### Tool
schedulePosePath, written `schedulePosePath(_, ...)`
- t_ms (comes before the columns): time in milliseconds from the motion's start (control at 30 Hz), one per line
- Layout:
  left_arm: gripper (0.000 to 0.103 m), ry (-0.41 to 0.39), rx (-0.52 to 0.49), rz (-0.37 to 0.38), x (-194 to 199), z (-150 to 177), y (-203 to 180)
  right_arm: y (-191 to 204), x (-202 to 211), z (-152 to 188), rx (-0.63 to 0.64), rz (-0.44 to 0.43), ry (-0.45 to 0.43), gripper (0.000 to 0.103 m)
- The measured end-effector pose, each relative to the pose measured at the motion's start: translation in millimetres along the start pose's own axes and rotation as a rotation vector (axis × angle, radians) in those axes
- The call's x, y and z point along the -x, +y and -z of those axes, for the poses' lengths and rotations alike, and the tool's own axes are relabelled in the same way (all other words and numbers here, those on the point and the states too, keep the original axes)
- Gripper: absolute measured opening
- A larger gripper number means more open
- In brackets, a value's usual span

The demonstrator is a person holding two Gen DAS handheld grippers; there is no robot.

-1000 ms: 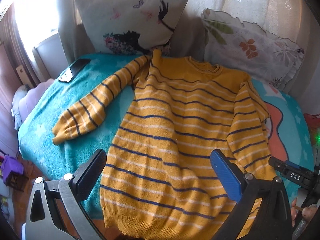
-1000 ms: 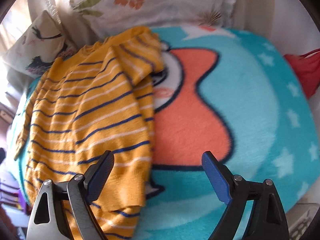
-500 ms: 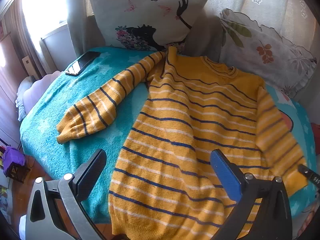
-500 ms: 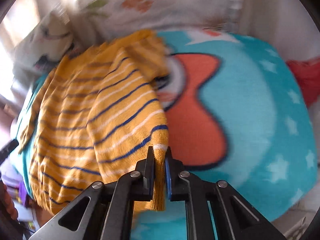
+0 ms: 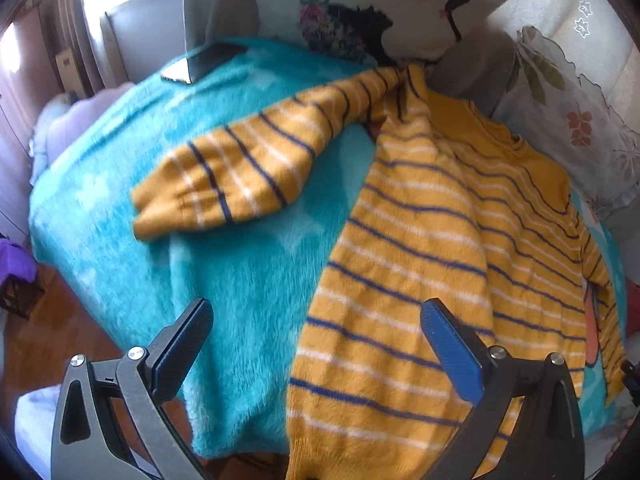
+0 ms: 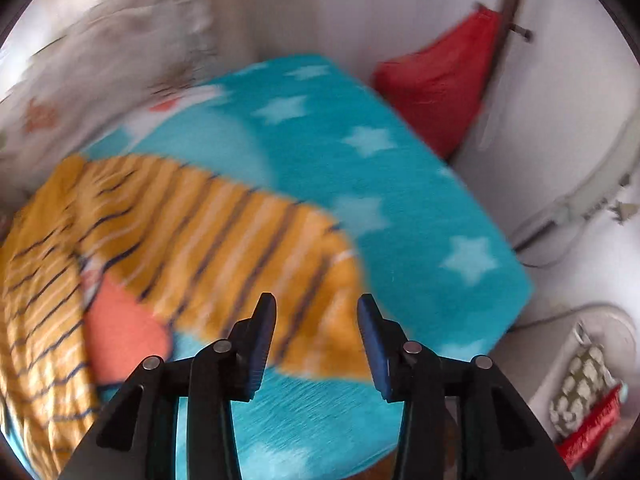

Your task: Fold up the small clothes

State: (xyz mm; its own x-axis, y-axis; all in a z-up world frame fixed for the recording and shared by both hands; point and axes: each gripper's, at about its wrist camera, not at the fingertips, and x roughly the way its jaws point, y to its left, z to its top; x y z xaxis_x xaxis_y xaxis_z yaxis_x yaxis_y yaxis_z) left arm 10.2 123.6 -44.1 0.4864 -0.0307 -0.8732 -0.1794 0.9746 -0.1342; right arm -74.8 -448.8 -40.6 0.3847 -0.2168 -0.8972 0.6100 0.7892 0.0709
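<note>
Sweater (image 5: pixel 432 248) first: its right sleeve (image 6: pixel 240 248) lies between and just beyond my right gripper (image 6: pixel 316 344), whose fingers (image 6: pixel 260 344) are now spread with nothing between them. Half a second ago those fingers were pressed together on the cuff; they have since let go, and the sleeve, which lay folded in along the body a second back, now stretches outward over the teal star blanket (image 6: pixel 400 184). I judge this as the spreading-out step: both sleeves are laid out flat, so actual folding has not started.

My left gripper (image 5: pixel 316 356) has its fingers (image 5: pixel 180 348) wide apart too, holding nothing, hovering above the hem side of the garment. Its view has swung leftward since the earlier frames, so the left sleeve (image 5: pixel 232 176) now sits nearer the middle, angled away from the body onto the blanket. That sleeve looks like the next thing to bring in.

Farther out, a dark phone or tablet (image 5: pixel 204 62) rests on the far left corner of the bed, well apart from the sleeve. Two pillows (image 5: pixel 384 12) lean against the wall, and the sweater's shoulder touches or nearly touches the printed one. A red bag (image 6: pixel 436 84) hangs beside the bed on the right. The right view is blurred with motion, so the cuff's exact lie is unclear.
</note>
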Motion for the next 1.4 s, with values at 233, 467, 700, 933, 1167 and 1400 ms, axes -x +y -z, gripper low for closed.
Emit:
schedulePosePath(233, 0.072, 0.138, -0.047, 0.034, -26, 30, -15, 111, -21, 63, 0.251, -0.439, 0.223, 0.049)
schedulePosePath(467, 0.02, 0.147, -0.062, -0.053, -13, 35, -7, 156, -22, 102, 0.407, -0.418, 0.273, 0.062)
schedulePosePath(700, 0.019, 0.141, -0.063, -0.088, 0, 42, -5, 147, -13, 121, 0.435, -0.391, 0.267, 0.009)
schedulePosePath(933, 0.019, 0.139, -0.013, -0.096, 20, 46, 10, 124, -4, 127, 0.411, -0.398, 0.265, 0.009)
schedulePosePath(1167, 0.032, 0.101, 0.074, -0.173, 34, 40, 50, 114, 15, 126, 0.444, -0.413, 0.23, 0.023)
schedulePosePath(1400, 0.051, 0.03, 0.19, -0.197, 37, 8, 93, 130, 29, 103, 0.448, -0.391, 0.139, 0.028)
